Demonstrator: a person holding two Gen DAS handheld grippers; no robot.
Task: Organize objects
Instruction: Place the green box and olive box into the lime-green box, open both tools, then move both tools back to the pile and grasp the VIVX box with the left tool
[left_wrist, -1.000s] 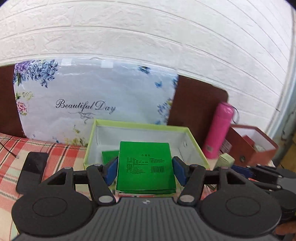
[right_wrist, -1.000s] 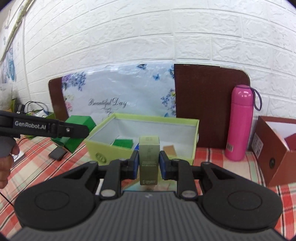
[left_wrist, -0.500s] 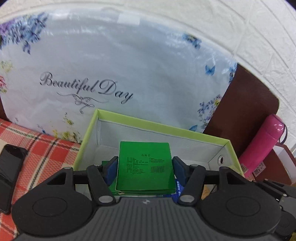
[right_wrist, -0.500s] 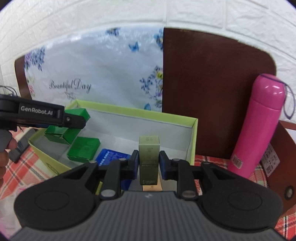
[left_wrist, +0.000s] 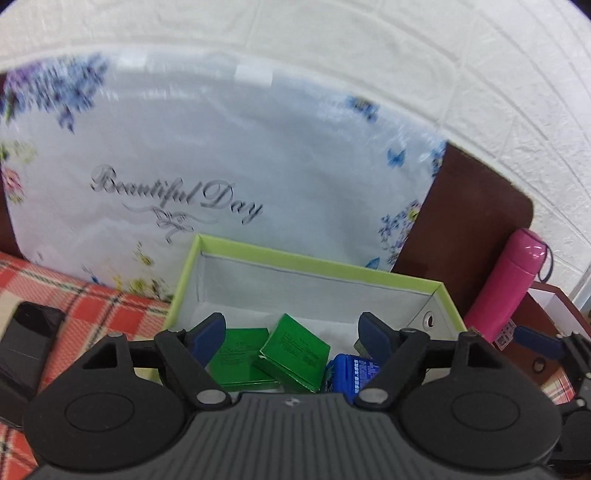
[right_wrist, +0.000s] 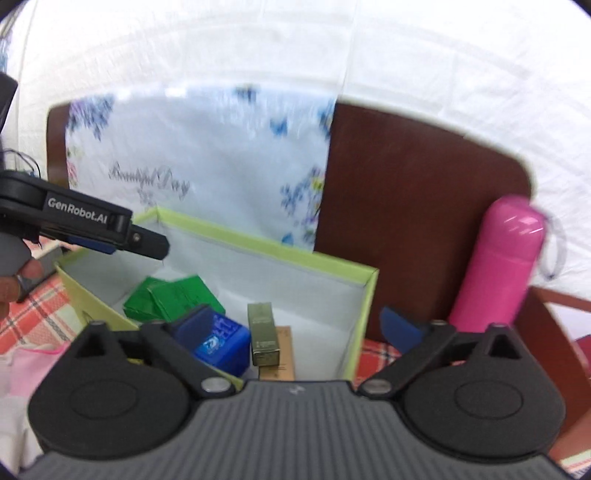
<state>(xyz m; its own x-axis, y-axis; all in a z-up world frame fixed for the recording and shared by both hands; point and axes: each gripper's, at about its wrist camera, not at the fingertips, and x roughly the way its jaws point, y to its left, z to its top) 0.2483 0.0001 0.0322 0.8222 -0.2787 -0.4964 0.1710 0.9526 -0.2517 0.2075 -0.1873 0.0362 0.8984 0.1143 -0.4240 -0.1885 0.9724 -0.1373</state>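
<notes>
A small green box (left_wrist: 293, 352) lies tilted inside the lime-green bin (left_wrist: 317, 264), propped on a second green box (left_wrist: 238, 356) that lies flat on the bin's white floor. Just to their right sits a blue box (left_wrist: 351, 373) with white print. Seen from the right wrist, a slim olive-gold box (right_wrist: 263, 334) stands upright in the bin beside the blue one, with a tan carton (right_wrist: 286, 350) just behind it; whether the two touch cannot be told.

The left gripper (left_wrist: 291, 330) points down into the bin, its jaws having just spread apart; its blue pads (left_wrist: 207, 334) stand clear of the green box below. The right gripper (right_wrist: 301, 325) likewise has just sprung wide, its pads well apart from the gold box, which stands free between them.

The bin rests on a red plaid tablecloth (left_wrist: 92, 299) against a floral "Beautiful Day" bag (left_wrist: 221, 166) and a brown board (left_wrist: 469, 221). A pink flask (left_wrist: 509, 288) stands to the right, near a brown carton (right_wrist: 554, 325). A dark phone (left_wrist: 26, 339) lies at the left. A person's fingers (right_wrist: 14, 280) grip the left tool's handle
</notes>
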